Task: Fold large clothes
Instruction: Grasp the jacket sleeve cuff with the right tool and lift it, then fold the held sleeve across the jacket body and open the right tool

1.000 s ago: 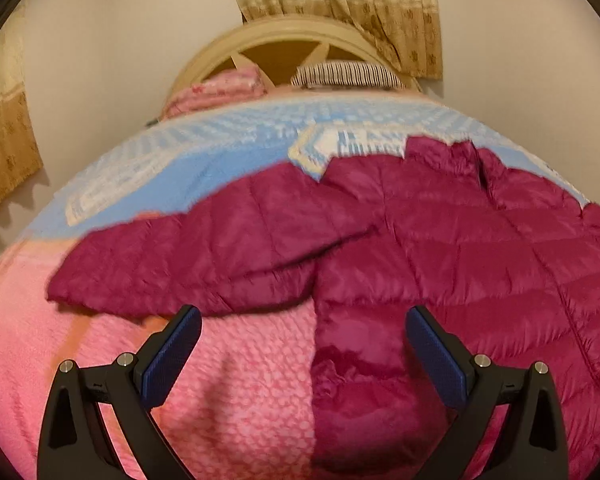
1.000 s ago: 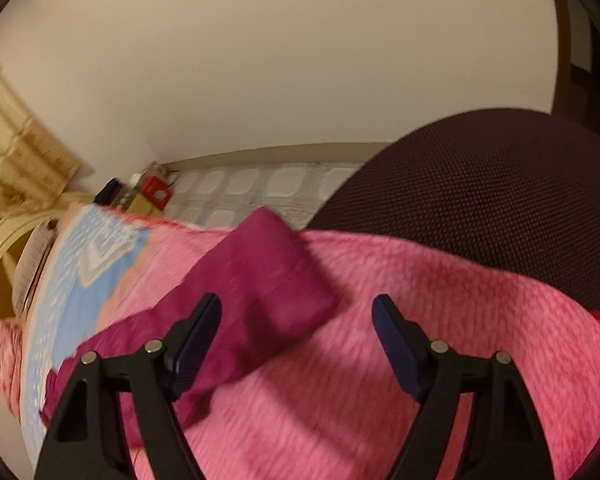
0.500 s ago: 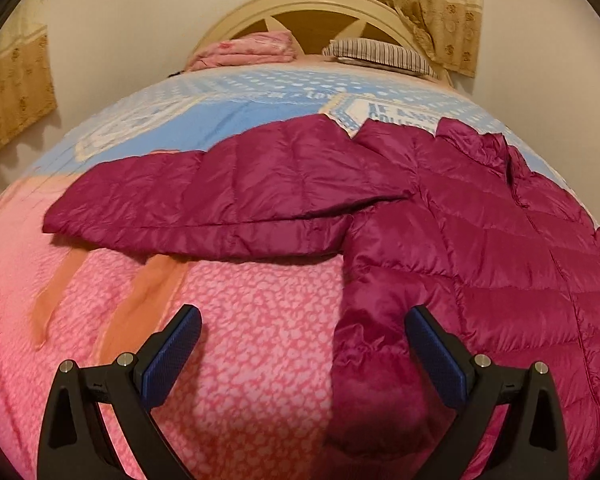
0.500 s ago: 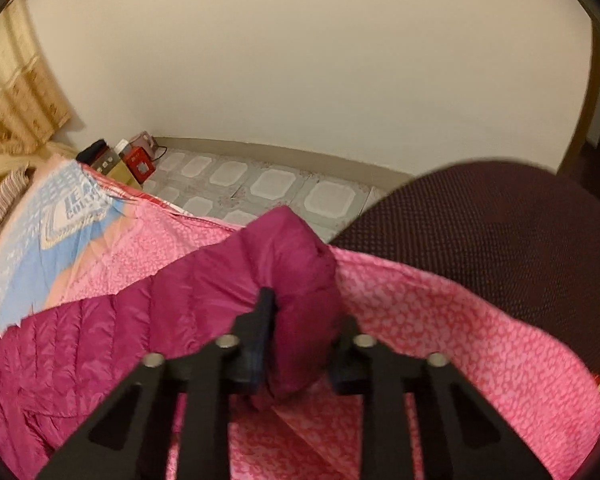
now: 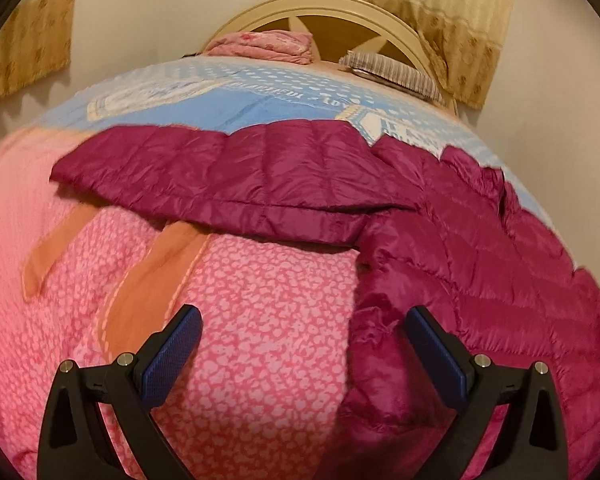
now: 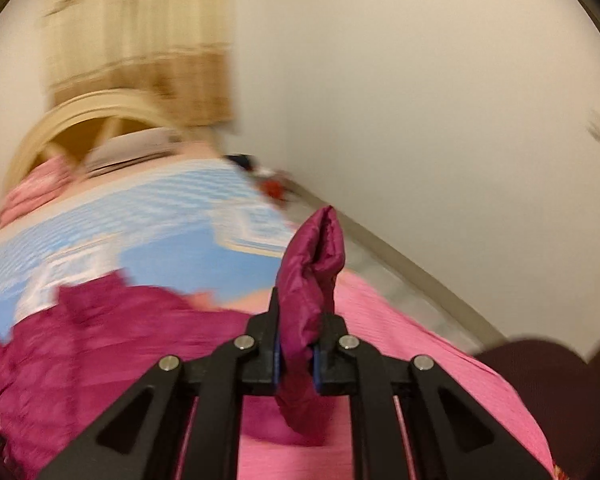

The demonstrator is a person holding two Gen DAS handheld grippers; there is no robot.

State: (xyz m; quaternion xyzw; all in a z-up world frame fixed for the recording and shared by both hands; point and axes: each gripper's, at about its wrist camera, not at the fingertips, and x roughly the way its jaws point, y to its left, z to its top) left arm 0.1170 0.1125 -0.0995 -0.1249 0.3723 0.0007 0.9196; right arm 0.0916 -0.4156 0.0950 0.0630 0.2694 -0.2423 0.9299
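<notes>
A magenta quilted puffer jacket (image 5: 480,248) lies spread on the bed, one sleeve (image 5: 228,176) stretched out to the left. My left gripper (image 5: 302,348) hangs open just above the pink bedspread, its right finger beside the jacket's lower hem, nothing between the pads. In the right wrist view my right gripper (image 6: 296,344) is shut on the cuff of the other sleeve (image 6: 314,264), which sticks up between the pads and is lifted above the bed. The rest of the jacket (image 6: 112,332) lies blurred at lower left.
The bed has a pink patterned cover (image 5: 260,320) and a blue blanket (image 5: 220,104) further back. A cream headboard (image 5: 324,12), pink folded bedding (image 5: 268,42) and a striped pillow (image 5: 388,70) sit at the far end. A dark chair (image 6: 552,392) stands at right, with wall and curtains behind.
My right gripper went from open to shut on the sleeve cuff, then lifted it and swung toward the headboard. The left gripper drifted a little along the hem and rolled, staying open.
</notes>
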